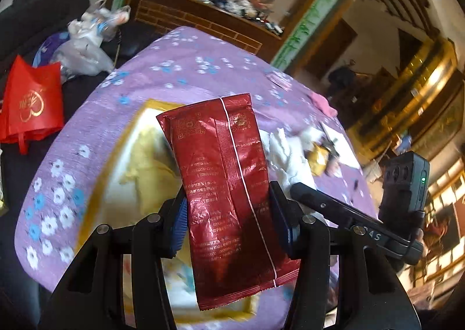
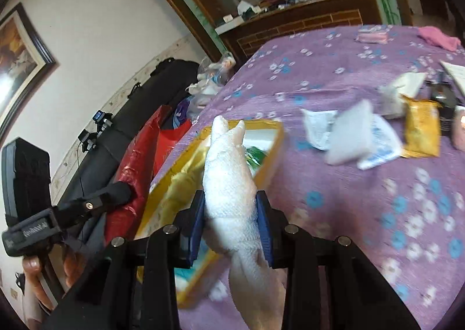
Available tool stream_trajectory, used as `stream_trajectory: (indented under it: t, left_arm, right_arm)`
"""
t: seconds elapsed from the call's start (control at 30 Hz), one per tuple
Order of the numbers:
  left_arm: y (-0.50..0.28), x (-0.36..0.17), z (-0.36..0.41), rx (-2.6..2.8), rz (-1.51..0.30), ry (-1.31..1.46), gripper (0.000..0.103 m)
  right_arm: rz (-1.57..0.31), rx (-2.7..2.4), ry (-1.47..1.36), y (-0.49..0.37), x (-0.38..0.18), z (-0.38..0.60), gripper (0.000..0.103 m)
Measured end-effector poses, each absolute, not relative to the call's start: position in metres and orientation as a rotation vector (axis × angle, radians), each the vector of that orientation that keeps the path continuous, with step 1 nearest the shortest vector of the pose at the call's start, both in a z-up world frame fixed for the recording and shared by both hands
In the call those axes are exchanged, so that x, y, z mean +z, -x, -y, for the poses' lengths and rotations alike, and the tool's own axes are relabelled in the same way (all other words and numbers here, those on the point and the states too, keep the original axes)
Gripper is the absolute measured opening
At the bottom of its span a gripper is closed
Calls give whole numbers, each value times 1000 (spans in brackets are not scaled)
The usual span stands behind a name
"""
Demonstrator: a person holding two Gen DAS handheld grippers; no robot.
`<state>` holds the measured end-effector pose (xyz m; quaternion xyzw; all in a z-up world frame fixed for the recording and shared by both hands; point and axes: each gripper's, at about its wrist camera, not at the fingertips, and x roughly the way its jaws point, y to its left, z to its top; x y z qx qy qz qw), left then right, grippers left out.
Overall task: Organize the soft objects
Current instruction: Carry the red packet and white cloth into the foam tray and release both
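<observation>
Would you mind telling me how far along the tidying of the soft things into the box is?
Done: the yellow box already holds yellow fabric. In hand: the left gripper is shut on a red packet, and the right gripper is shut on a white cloth, both over the box. Left: white pouches, a gold packet and a pink cloth lie on the purple bedspread.

Tablecloth [image 2: 334, 184] over table. Open box [image 2: 270, 152] on cloth near its left edge, in right wrist view. Packets [image 2: 351, 138] right of box, on cloth. Small towel [image 2: 438, 36] at far right. Bags [image 1: 32, 100] beside table, beyond box. Cluttered shelf [image 1: 203, 4] behind table.
</observation>
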<state>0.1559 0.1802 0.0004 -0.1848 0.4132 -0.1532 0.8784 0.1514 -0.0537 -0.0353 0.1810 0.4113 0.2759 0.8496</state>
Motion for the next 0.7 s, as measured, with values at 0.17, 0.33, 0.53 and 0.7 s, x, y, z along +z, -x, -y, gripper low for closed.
stream_trajectory:
  t: [0.17,0.33,0.53,0.7]
  left_arm:
    - [-194,-20,-200,-305,-889,424,51]
    - [-225,-43,-198,-271,-959,371,51]
    - [-233,-63,-192,-272,-1000,359,51]
    - [-231,-63,-200,-312,-994,433,52]
  right_arm:
    - [-924,575,-428,-185,-41,27,33]
    - [-955,515,-411,-208,-56,8,33]
    - [-986,470,-406,-213,-67,-1,34]
    - [-1001,454,-413,-216,-74,0,39]
